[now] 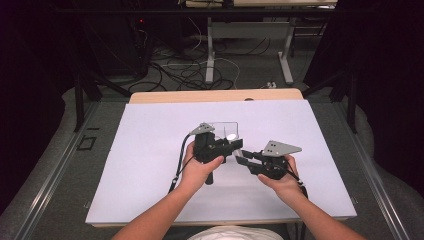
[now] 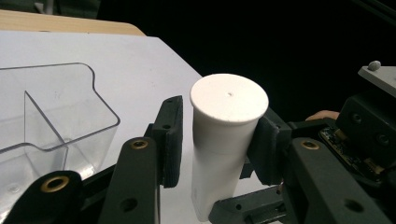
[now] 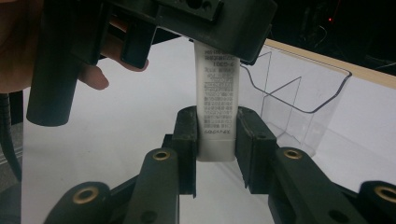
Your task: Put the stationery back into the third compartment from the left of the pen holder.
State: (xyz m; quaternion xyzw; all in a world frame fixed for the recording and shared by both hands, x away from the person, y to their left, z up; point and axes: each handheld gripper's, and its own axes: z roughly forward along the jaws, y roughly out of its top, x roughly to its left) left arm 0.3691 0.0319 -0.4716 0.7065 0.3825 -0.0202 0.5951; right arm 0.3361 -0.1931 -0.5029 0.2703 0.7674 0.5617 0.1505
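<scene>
A white tube (image 2: 229, 121) with a flat white cap stands upright just above the white table sheet (image 1: 150, 150). My right gripper (image 3: 216, 140) is shut on the tube's (image 3: 217, 93) flat lower end, both pads pressed against it. My left gripper (image 2: 217, 140) straddles the cap end. Its right pad lies against the tube and its left pad stands a little apart, so it is open. In the high view the two grippers meet at mid-table, left gripper (image 1: 232, 145) above right gripper (image 1: 239, 159), with the cap (image 1: 231, 136) showing between them.
A clear plastic bin (image 1: 225, 127) with an inner divider (image 2: 44, 121) stands right behind the tube, close to the left gripper. The table's wooden far edge (image 1: 215, 95) lies beyond it. Cables and desk legs are on the floor behind.
</scene>
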